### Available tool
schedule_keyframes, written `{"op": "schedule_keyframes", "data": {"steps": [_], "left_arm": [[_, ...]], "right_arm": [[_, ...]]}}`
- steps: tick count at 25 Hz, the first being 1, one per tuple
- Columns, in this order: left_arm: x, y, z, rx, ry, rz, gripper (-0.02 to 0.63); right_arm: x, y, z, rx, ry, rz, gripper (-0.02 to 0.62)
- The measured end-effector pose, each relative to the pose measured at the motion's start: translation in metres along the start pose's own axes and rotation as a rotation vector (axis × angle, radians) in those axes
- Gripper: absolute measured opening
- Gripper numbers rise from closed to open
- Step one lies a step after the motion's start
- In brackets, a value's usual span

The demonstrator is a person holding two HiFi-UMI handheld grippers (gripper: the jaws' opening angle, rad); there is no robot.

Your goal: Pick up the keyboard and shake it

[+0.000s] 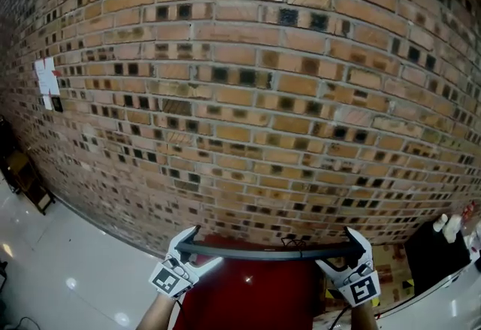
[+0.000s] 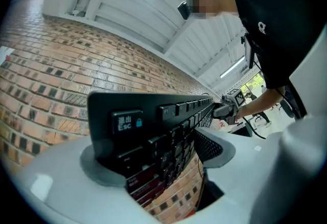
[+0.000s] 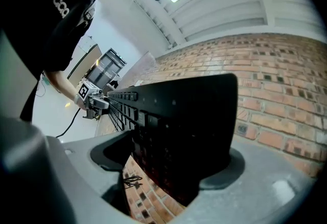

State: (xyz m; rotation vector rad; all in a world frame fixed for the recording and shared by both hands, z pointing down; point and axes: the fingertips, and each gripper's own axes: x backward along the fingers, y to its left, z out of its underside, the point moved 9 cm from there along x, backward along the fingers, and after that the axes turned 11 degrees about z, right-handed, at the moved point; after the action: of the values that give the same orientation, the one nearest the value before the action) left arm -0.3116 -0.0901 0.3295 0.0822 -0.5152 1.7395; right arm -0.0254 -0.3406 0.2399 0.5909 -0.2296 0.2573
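A black keyboard is held up in the air in front of a brick wall, seen edge-on in the head view. My left gripper is shut on its left end, where the Esc key shows in the left gripper view. My right gripper is shut on its right end. Each gripper view looks along the keyboard to the other gripper at the far end. The keys face the person holding the grippers.
The brick wall fills most of the head view. A red surface lies below the keyboard. A thin cable hangs under the keyboard. White tiled floor lies at the left, a black object at the right.
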Motion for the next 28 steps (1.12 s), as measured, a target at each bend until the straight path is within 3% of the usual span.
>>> {"op": "schedule_keyframes", "data": {"steps": [6, 13, 15, 18, 21, 25, 28], "left_arm": [[-0.004, 0.008, 0.012, -0.001, 0.035, 0.028, 0.419], [-0.010, 0.012, 0.023, 0.098, 0.031, 0.021, 0.422], [-0.011, 0.019, 0.018, 0.094, 0.009, 0.013, 0.420], [-0.002, 0.023, 0.005, 0.063, -0.047, -0.021, 0.428], [0.010, 0.025, 0.009, 0.076, -0.066, -0.041, 0.437], [0.014, 0.026, 0.020, 0.107, -0.049, -0.064, 0.436], [0.020, 0.019, 0.008, 0.086, -0.081, -0.083, 0.439]], "right_arm": [[0.005, 0.004, 0.008, 0.022, 0.002, 0.037, 0.390], [-0.001, 0.001, 0.013, 0.066, 0.069, 0.006, 0.390], [-0.011, -0.002, 0.000, 0.085, 0.054, 0.002, 0.390], [-0.018, 0.006, -0.037, 0.060, -0.026, 0.062, 0.390], [-0.019, 0.015, -0.042, 0.077, -0.002, 0.061, 0.389], [-0.036, 0.018, -0.041, 0.062, -0.046, 0.022, 0.388], [-0.026, 0.021, -0.055, 0.035, 0.021, 0.056, 0.390]]}}
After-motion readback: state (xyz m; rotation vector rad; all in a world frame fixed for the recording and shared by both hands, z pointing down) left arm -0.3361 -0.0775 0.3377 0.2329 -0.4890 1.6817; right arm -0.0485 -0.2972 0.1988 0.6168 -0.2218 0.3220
